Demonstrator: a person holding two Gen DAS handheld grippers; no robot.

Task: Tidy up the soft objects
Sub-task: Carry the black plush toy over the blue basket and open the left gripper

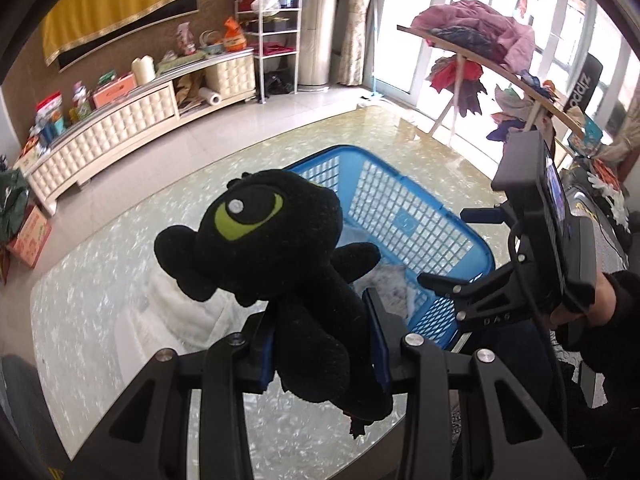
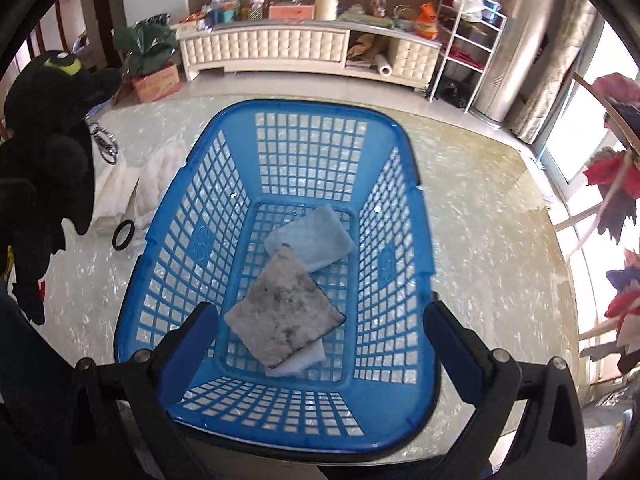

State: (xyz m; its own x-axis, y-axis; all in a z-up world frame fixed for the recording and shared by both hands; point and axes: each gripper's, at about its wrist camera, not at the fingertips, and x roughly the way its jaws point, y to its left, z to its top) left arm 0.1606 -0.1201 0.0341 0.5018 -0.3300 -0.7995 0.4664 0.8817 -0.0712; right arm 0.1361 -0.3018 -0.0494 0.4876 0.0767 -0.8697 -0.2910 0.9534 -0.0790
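Observation:
My left gripper (image 1: 324, 344) is shut on a black plush dragon with a green eye (image 1: 272, 248), held above the table beside the blue basket (image 1: 404, 224). The plush also shows at the left edge of the right wrist view (image 2: 48, 140). My right gripper (image 2: 320, 320) is open and empty, hovering over the near end of the blue basket (image 2: 224, 152). In the basket lie a grey mottled cloth pad (image 2: 280, 308) and a pale blue pad (image 2: 312, 240), with a white piece (image 2: 296, 362) under the grey one. The right gripper shows in the left wrist view (image 1: 440, 284).
White folded cloth (image 2: 120, 188) lies on the marbled table left of the basket, with a black ring (image 2: 123, 234) and a key ring (image 2: 102, 142). A rack of clothes (image 1: 480, 36) stands at the right. A cream cabinet (image 2: 280, 48) lines the far wall.

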